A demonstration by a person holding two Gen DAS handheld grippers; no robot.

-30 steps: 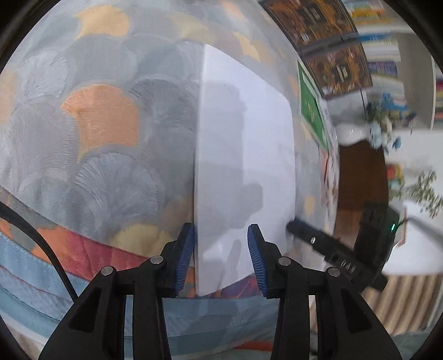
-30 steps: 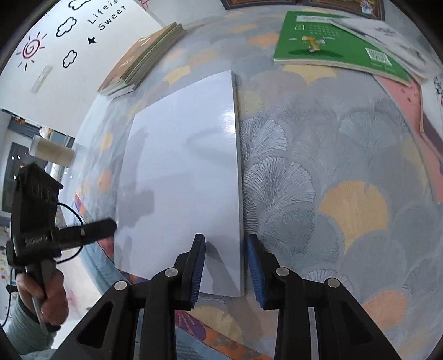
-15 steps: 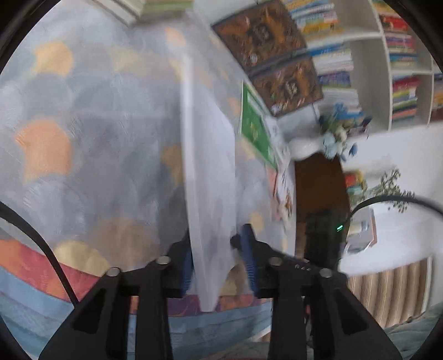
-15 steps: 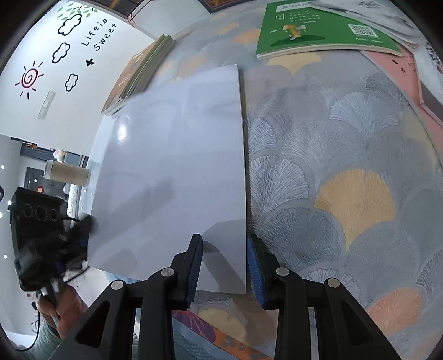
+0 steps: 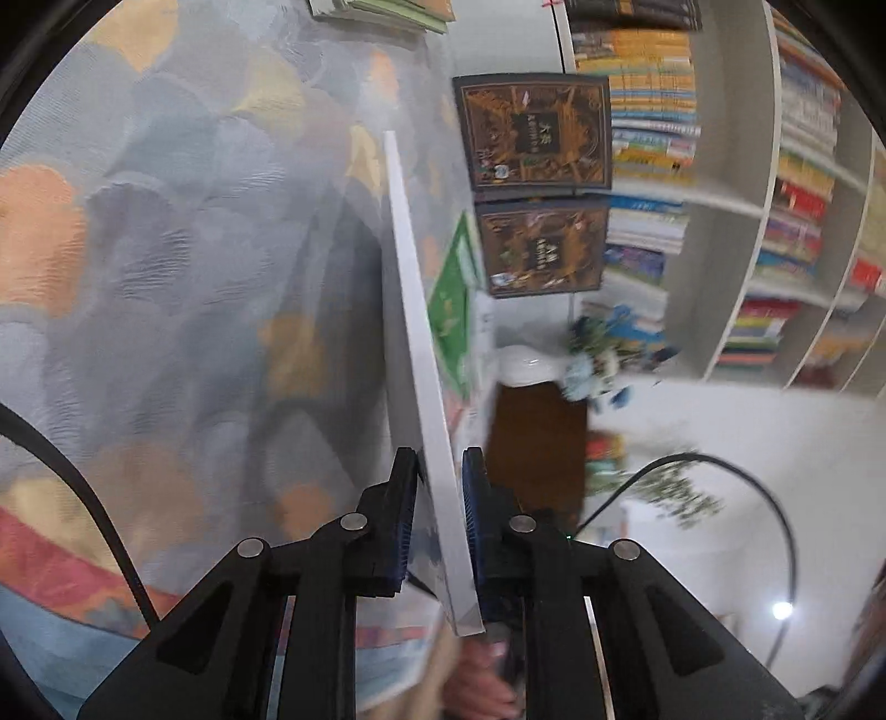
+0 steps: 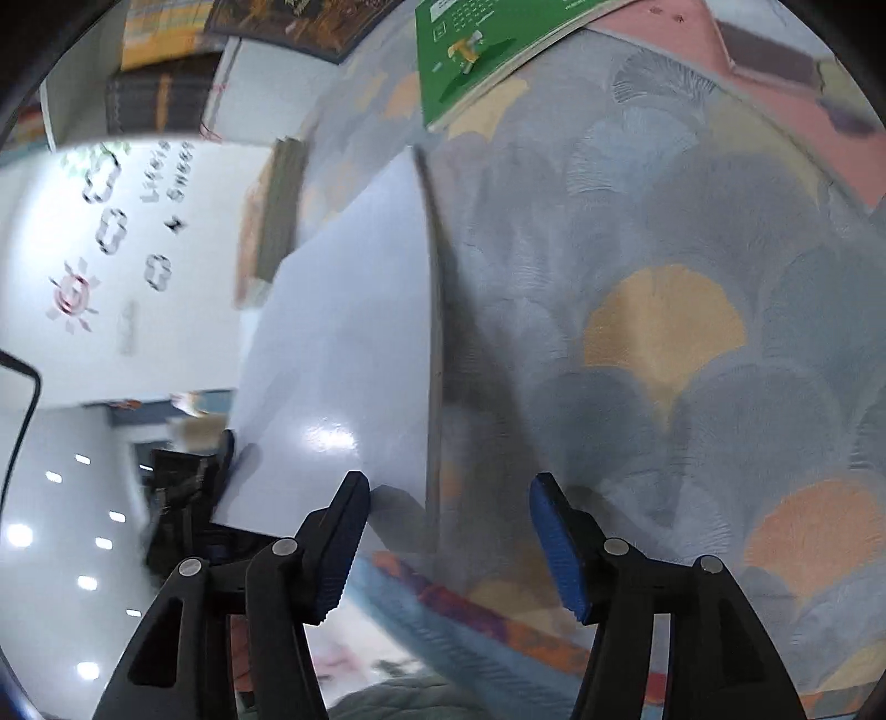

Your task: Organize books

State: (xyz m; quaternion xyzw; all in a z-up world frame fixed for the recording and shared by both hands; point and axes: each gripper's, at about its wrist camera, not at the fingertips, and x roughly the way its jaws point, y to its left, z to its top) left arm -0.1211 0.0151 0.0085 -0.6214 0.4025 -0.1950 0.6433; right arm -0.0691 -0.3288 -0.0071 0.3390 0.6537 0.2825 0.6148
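Left wrist view: the left gripper has its jaws clenched on the near edge of the white book, which is seen edge-on, tilted up off the patterned tablecloth. Beyond the white book lie a green book and two dark ornate books; a stack of books sits at the far edge of the counter. To the right of the white book stands a bookshelf packed with books.

Right wrist view: the right gripper has its jaws opening, their pads clear of the white book, whose near corner lies between them. The white book's left side is raised, gripped by the left gripper. Beyond it lies the green book.
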